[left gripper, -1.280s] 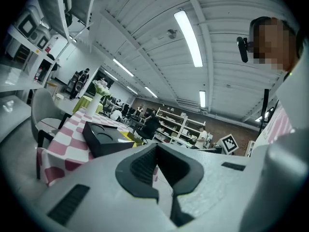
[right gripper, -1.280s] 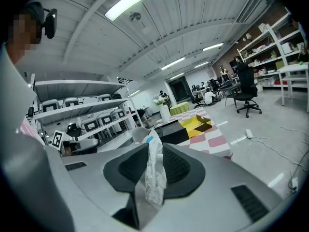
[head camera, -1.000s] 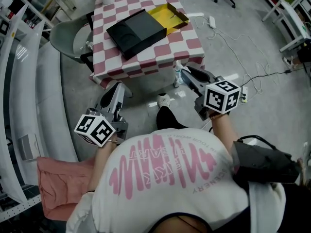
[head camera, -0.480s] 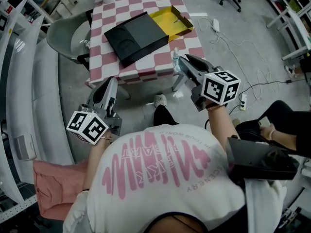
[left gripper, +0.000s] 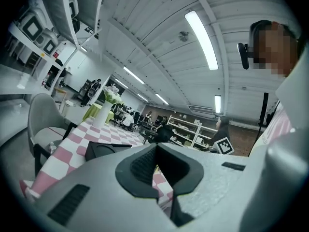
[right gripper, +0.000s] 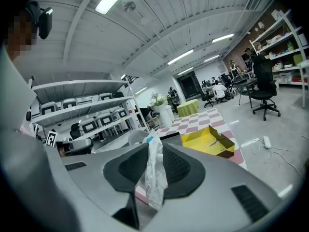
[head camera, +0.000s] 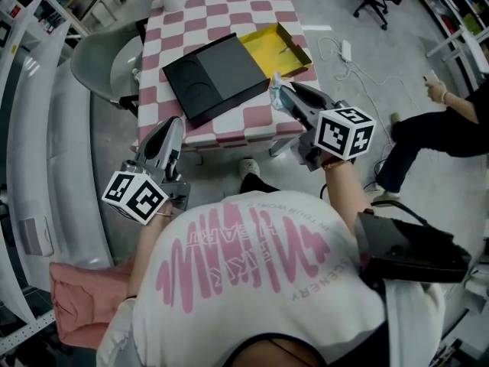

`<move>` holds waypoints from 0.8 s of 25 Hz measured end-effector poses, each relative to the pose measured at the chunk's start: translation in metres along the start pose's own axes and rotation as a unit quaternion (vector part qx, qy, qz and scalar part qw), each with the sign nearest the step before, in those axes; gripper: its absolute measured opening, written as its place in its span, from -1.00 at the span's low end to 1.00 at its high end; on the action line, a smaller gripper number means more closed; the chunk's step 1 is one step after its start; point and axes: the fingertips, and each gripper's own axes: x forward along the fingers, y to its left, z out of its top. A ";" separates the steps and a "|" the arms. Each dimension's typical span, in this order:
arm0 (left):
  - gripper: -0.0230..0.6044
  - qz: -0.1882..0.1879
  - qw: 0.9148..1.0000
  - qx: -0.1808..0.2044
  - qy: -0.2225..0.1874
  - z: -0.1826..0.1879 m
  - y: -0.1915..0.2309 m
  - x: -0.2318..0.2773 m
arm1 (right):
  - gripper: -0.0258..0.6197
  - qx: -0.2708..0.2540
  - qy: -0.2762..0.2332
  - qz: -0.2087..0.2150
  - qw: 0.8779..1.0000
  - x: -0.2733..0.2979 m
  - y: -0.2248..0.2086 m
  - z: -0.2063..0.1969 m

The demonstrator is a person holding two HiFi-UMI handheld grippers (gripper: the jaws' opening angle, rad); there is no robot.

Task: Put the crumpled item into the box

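A long counter (head camera: 229,17) under a pink-and-white chequered cloth runs away toward 12 o'clock in the head view, standing on a grey concrete floor (head camera: 359,75). A grey moulded shell chair (head camera: 95,60) sits tucked against the counter's side at 9 o'clock. On the near end of the cloth lies a flat black rectangular box lid (head camera: 214,75), turned askew. Touching its corner at 2 o'clock is an open, shallow yellow cardboard box (head camera: 276,46). The left tongs (head camera: 171,127) hang off the counter's near edge at 7 o'clock from the black lid. They point toward the cloth, pressed together with nothing between them. The right tongs (head camera: 281,99) reach over the counter's near right corner, just at 6 o'clock from the yellow box. They are pinching a crumpled, whitish translucent plastic wrapper (right gripper: 153,173) with a small blue patch at its top. The wrapper stands upright between the dark pads, its lower end hanging below them. It is in the air near the yellow box but outside it, not touching the box or the cloth.
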 end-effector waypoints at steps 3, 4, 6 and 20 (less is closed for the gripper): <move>-0.90 0.005 1.000 0.000 -0.001 0.006 0.012 0.018 | -0.65 0.003 0.004 -0.003 1.000 0.018 -0.020 0.009; -0.90 0.008 1.000 0.000 -0.002 0.009 0.016 0.023 | -0.65 0.004 0.006 -0.006 1.000 0.025 -0.027 0.013; -0.90 0.016 1.000 -0.002 -0.005 0.014 0.026 0.034 | -0.65 0.006 0.009 -0.010 1.000 0.039 -0.042 0.019; -0.90 0.052 0.998 -0.012 -0.020 0.044 0.082 0.107 | -0.65 -0.028 0.103 -0.013 0.994 0.129 -0.121 0.035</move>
